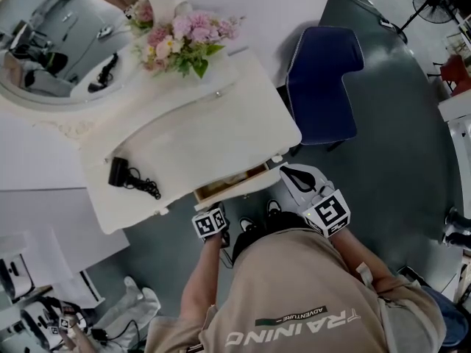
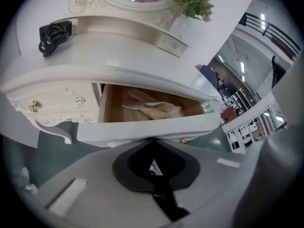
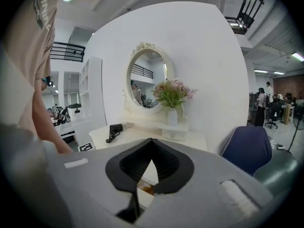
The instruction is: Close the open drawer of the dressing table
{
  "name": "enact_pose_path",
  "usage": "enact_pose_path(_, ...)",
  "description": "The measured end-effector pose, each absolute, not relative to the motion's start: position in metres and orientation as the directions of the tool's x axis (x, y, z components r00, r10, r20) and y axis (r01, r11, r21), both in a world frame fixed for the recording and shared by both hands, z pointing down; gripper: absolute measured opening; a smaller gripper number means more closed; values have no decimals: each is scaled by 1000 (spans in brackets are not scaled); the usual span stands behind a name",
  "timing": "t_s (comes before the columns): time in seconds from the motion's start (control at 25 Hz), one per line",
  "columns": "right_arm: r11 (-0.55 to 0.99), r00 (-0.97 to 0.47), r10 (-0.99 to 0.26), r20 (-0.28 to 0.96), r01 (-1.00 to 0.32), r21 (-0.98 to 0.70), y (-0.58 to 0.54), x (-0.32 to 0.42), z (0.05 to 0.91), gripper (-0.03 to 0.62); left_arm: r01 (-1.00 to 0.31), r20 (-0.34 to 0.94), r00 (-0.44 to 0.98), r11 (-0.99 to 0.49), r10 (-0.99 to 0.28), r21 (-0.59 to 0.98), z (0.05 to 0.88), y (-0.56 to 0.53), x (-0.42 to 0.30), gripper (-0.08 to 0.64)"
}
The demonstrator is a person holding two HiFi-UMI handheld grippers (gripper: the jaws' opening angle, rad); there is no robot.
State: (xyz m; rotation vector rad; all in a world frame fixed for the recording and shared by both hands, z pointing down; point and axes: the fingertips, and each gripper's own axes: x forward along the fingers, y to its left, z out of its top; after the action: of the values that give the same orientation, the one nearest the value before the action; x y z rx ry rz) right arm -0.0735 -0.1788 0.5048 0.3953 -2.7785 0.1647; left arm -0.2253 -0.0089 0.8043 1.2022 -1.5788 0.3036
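The white dressing table (image 1: pixel 184 134) has its wide drawer (image 1: pixel 232 182) pulled partway out under the front edge. In the left gripper view the drawer (image 2: pixel 147 127) shows a wooden inside with a yellow-white cloth (image 2: pixel 152 109) lying in it. My left gripper (image 2: pixel 153 140) is shut with nothing held, its tips against the lower edge of the drawer front. In the head view it (image 1: pixel 213 210) sits just below the drawer's left end. My right gripper (image 1: pixel 285 170) is shut and empty, near the drawer's right corner. Its own view looks over the table top (image 3: pixel 142 137) past the gripper (image 3: pixel 151 140).
A black coiled cable with plug (image 1: pixel 129 175) lies on the table top. A vase of pink flowers (image 1: pixel 188 39) and an oval mirror (image 1: pixel 51 43) stand at the back. A dark blue chair (image 1: pixel 324 79) is to the table's right. My feet stand under the drawer.
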Motion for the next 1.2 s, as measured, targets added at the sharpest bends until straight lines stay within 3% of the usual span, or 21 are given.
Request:
enact_pose_path(0.28, 954, -901, -252, 353, -293, -67, -186, -77, 509, 2, -866, 842, 76, 383, -534, 321, 800, -33, -242, 15)
enact_pose_path(1.2, 953, -880, -254, 400, -297, -49, -186, -64, 514, 2, -771, 764, -12, 492, -646, 404, 800, -73, -282, 15)
